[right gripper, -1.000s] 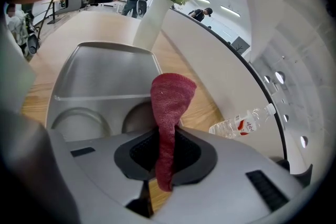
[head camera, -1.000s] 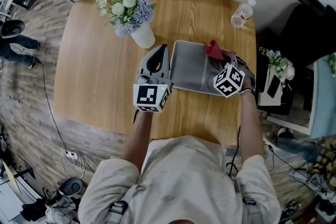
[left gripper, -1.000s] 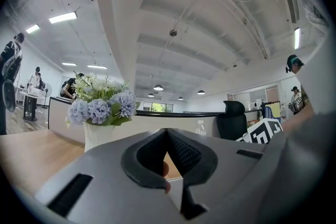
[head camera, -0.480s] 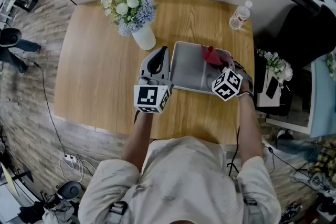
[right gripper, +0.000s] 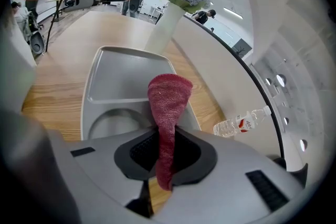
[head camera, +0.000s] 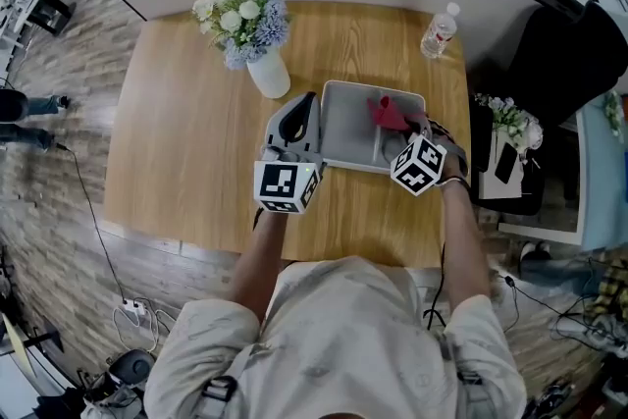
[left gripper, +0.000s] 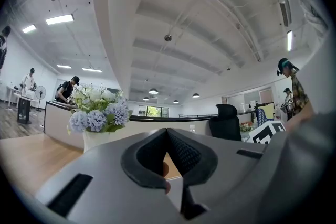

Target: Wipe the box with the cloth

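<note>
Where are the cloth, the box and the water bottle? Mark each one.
cloth (right gripper: 169, 97): right gripper view, on its bunched red top above the jaws.
box (head camera: 345, 128): head view, on its bare grey floor.
water bottle (head camera: 437, 30): head view, on its clear body.

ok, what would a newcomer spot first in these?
The red cloth, pinched in the right tool and held over the grey box in the middle of the table. Next, the flowers in a white vase at the far left. The left tool sits shut by the box's left edge.
</note>
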